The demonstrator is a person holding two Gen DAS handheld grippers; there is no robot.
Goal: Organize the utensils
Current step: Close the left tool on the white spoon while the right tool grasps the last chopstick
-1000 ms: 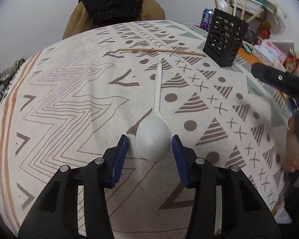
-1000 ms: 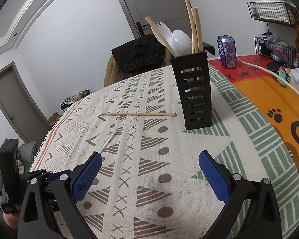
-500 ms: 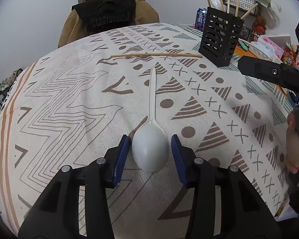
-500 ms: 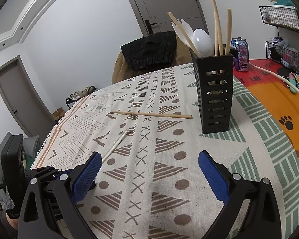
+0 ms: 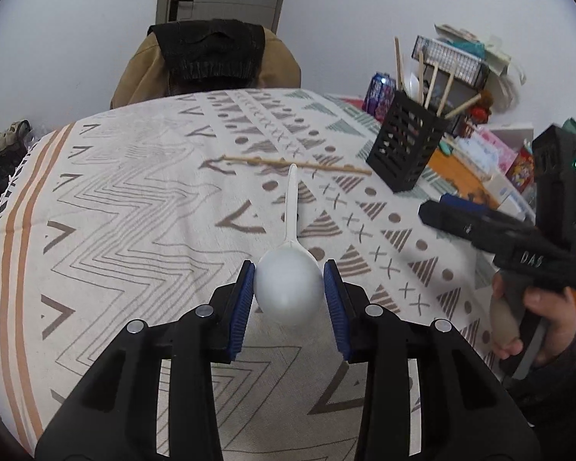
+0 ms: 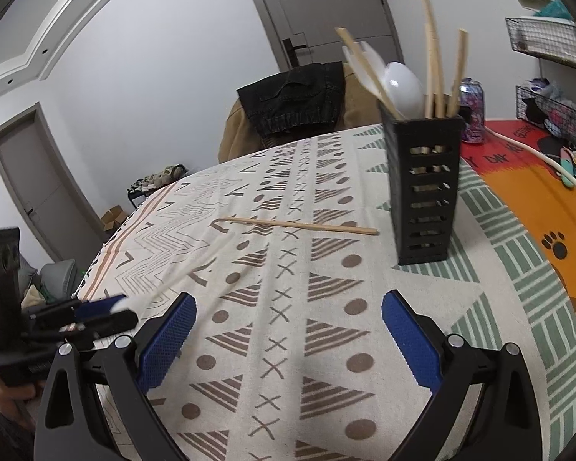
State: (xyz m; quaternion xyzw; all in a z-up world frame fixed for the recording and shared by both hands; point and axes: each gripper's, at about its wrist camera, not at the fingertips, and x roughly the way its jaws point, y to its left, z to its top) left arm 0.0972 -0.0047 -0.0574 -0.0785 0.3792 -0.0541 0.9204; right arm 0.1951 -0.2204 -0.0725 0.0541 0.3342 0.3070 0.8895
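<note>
Left wrist view first: my left gripper (image 5: 289,292) has its blue pads (image 5: 243,303) pressed against both sides of the bowl of a white plastic spoon (image 5: 289,288), the jaws having just been closing onto it, so I read it as clamped on the spoon; the handle runs away from me over the patterned tablecloth (image 5: 134,207), its tip near a single wooden chopstick (image 5: 295,164) lying crosswise on the cloth. Beyond that, to the right, I see the black slotted utensil holder (image 5: 405,146) standing upright with chopsticks and white utensils poking out, a drinks can (image 5: 378,91) behind it. At the right edge a hand (image 5: 533,319) holds the other tool. In the right wrist view my right gripper (image 6: 288,330) stands wide apart with nothing between its pads, hovering over the cloth; the holder (image 6: 426,188) is ahead and to the right, the loose chopstick (image 6: 299,225) just left of its base, and the left tool with the spoon shows blurred at the lower left
</note>
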